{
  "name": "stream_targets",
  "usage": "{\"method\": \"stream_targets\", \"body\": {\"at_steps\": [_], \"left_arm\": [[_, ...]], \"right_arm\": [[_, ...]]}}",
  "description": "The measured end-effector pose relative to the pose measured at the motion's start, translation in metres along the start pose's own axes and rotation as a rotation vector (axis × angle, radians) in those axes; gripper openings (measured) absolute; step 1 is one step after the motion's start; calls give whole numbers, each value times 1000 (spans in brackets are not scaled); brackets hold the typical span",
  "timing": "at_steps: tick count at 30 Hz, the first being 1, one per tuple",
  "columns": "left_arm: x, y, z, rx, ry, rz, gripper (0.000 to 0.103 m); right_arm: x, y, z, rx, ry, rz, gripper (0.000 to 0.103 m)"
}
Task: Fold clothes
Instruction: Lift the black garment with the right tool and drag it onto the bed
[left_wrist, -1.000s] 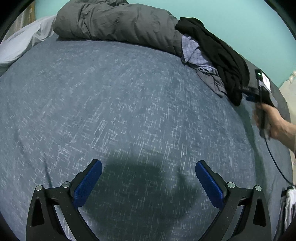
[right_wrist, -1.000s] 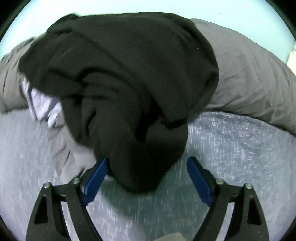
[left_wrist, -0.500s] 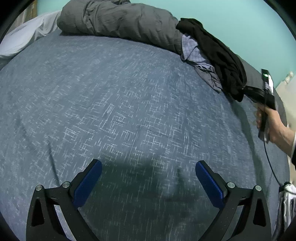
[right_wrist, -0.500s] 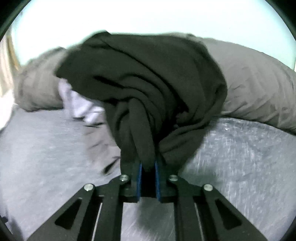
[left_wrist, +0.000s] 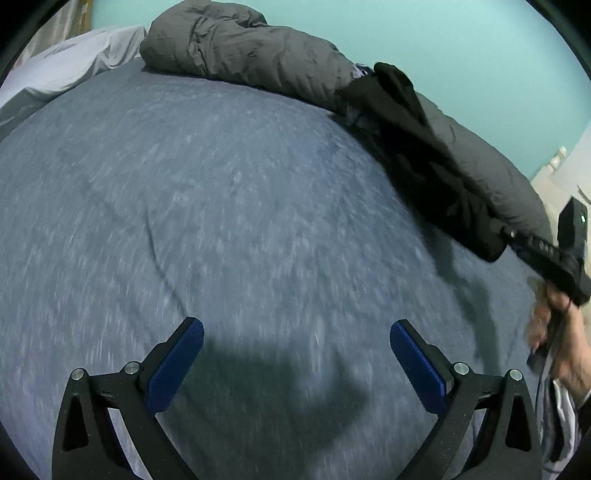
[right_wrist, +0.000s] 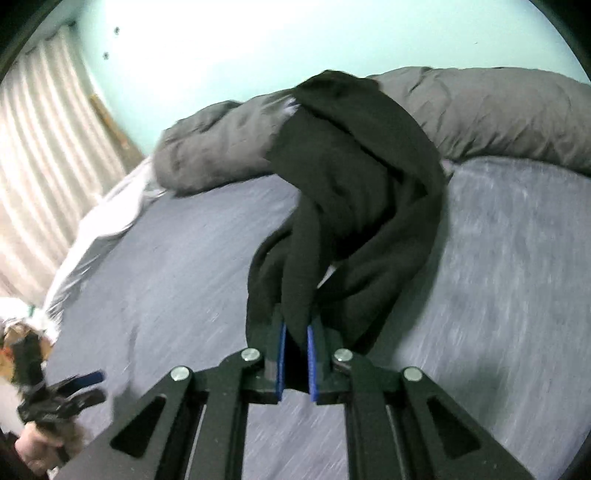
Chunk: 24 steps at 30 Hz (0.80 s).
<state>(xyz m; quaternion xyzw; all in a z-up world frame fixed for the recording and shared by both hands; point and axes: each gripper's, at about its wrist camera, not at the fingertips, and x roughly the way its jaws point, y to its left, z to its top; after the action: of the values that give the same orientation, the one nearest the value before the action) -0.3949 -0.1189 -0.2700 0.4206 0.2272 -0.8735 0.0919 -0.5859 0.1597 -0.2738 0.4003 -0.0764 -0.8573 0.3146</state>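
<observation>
Two grippers are mine here: the right gripper (right_wrist: 295, 332) pinches a fold of the black garment (right_wrist: 354, 192), which stretches from the grey duvet (right_wrist: 498, 114) at the bed's far edge out over the blue sheet (right_wrist: 166, 266). My left gripper (left_wrist: 295, 354) hangs spread wide above the sheet's near edge, holding nothing. Something pale, maybe another garment, shows blurred under the black one.

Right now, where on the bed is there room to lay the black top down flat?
The blue bedsheet is bare from the open left gripper up to the grey duvet. It is crowded along the back, where the black garment, held by the right gripper, drapes over the duvet.
</observation>
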Motion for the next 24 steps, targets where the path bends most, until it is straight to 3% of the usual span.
{"method": "stream_targets", "body": {"at_steps": [6,13,18,24], "left_arm": [[-32,-16,-54,-9,-26,-22,103],[-54,-15,-116,-20,-60,-38,103],[-68,-3,-140,-36,-104,-41,103],[-107,5,-155,7,-180,-22,103]], "right_arm": [[-50,32,-75,40,-19,49,8],[-82,67,-131,-3,-55,78,8],[-104,93,-163,-52,-66,101,8],[-140,119,-208,-11,-76,93,8]]}}
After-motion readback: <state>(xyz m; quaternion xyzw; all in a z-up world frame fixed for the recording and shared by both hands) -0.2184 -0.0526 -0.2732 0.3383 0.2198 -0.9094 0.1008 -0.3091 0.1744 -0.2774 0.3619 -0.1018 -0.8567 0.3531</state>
